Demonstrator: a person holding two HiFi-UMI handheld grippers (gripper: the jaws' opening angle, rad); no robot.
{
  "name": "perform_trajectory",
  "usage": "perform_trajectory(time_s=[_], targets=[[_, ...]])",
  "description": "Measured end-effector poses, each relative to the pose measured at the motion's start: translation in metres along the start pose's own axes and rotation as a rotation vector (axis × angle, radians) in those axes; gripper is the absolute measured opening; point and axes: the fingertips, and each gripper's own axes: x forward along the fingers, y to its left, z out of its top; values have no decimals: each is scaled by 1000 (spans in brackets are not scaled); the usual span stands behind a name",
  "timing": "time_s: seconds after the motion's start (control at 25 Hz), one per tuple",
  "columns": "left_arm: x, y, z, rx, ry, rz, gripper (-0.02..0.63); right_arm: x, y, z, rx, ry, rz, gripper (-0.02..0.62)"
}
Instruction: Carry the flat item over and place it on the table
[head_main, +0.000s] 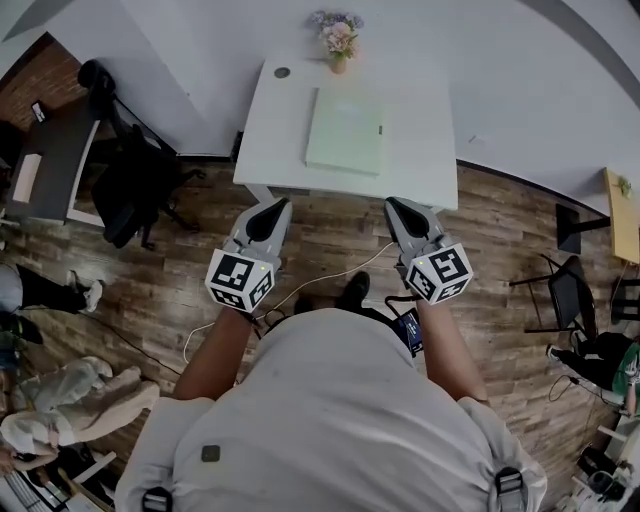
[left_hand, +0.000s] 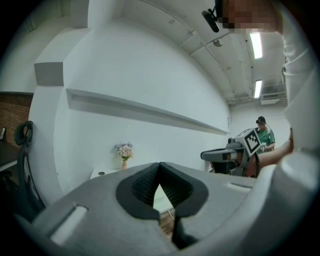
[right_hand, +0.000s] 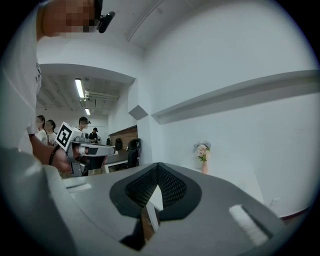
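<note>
A pale green flat item (head_main: 345, 130) lies on the white table (head_main: 425, 160), in front of a small vase of flowers (head_main: 338, 40). My left gripper (head_main: 270, 208) hangs just short of the table's near edge with its jaws shut and nothing between them. My right gripper (head_main: 398, 207) is level with it, to the right, also shut and empty. In the left gripper view the left gripper (left_hand: 160, 165) points at the vase (left_hand: 124, 152), with the right gripper to its right. The right gripper view shows the shut right gripper (right_hand: 158, 165) and the vase (right_hand: 202, 152).
A black office chair (head_main: 135, 180) and a dark desk (head_main: 50, 150) stand to the left of the table. A white cable (head_main: 330, 275) runs over the wooden floor under the grippers. Dark chairs (head_main: 575, 290) and a yellow table (head_main: 622, 215) are at the right. People stand at the left.
</note>
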Motion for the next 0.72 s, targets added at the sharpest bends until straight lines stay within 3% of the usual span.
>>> perform_trajectory(time_s=[0.36,0.72], targets=[[-47,-13,3,4,-55,-58,0,-36,47,0,-11,-10,-60,9],[-53,-61,14,4,-102,-32,0,-82,31,0,-32,-13,-15,9]])
